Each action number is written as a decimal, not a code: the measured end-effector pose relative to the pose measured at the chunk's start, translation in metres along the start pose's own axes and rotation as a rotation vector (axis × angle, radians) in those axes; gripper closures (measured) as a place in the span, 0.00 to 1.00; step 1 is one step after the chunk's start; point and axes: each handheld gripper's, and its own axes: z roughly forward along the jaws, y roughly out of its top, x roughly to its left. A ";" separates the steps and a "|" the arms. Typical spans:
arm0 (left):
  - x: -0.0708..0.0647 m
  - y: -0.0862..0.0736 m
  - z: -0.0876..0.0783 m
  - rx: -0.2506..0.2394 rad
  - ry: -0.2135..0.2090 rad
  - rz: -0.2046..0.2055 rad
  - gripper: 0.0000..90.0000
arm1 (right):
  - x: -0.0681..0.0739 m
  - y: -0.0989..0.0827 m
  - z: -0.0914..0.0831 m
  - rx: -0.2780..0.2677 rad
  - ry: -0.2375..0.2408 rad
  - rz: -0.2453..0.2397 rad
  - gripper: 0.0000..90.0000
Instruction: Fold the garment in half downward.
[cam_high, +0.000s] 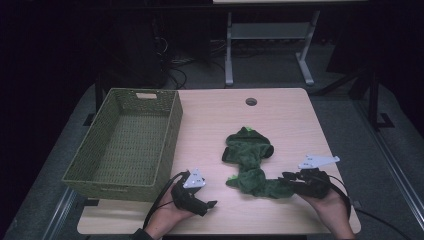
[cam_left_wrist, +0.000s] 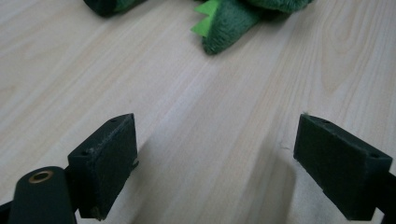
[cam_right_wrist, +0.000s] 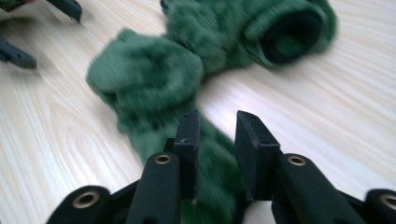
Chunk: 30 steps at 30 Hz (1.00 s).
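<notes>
A crumpled green fleece garment (cam_high: 248, 162) with a hood and lighter green spikes lies on the wooden table (cam_high: 280, 115), right of centre. My right gripper (cam_high: 285, 176) is at the garment's near right end. In the right gripper view its jaws (cam_right_wrist: 217, 126) stand a little apart, with a strip of the green fabric (cam_right_wrist: 149, 79) lying between them, and the pads do not visibly pinch it. My left gripper (cam_high: 210, 204) rests near the front edge, left of the garment. Its jaws (cam_left_wrist: 215, 163) are wide open over bare wood, and the garment's tip (cam_left_wrist: 224, 23) lies ahead of them.
A large green woven basket (cam_high: 170, 145) stands on the table's left side, close behind the left hand. A round cable hole (cam_high: 251, 101) is near the far edge. Bare wood lies between the basket and the garment. The left gripper's jaws (cam_right_wrist: 70, 7) appear far off in the right gripper view.
</notes>
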 end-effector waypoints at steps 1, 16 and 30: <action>0.000 0.000 0.000 -0.006 0.002 0.003 0.14 | -0.002 -0.005 -0.004 -0.001 -0.002 0.012 0.76; 0.007 0.003 0.012 0.007 0.018 0.002 0.14 | -0.004 -0.047 -0.018 0.060 0.014 0.048 0.74; 0.007 0.002 0.012 -0.005 0.014 0.003 0.14 | -0.007 -0.048 -0.012 0.065 0.059 0.065 0.93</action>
